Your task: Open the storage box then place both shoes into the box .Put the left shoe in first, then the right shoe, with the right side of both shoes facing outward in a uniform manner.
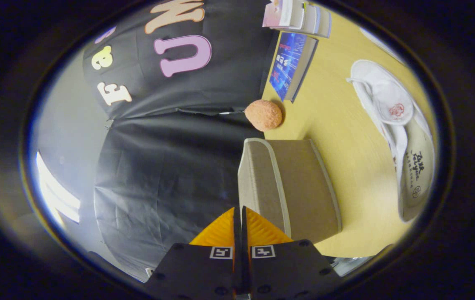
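While my gripper (238, 214) has its orange fingers pressed together on nothing, the beige fabric storage box (291, 187) sits closed just ahead, and the white slippers (400, 133) lie beyond on the yellow table (337, 108).

Yellow wooden surface (337, 116) with things laid out on it.
A beige box (300, 187), an orange ball (263, 114), white slippers (400, 137) and books (291, 62) are carried.
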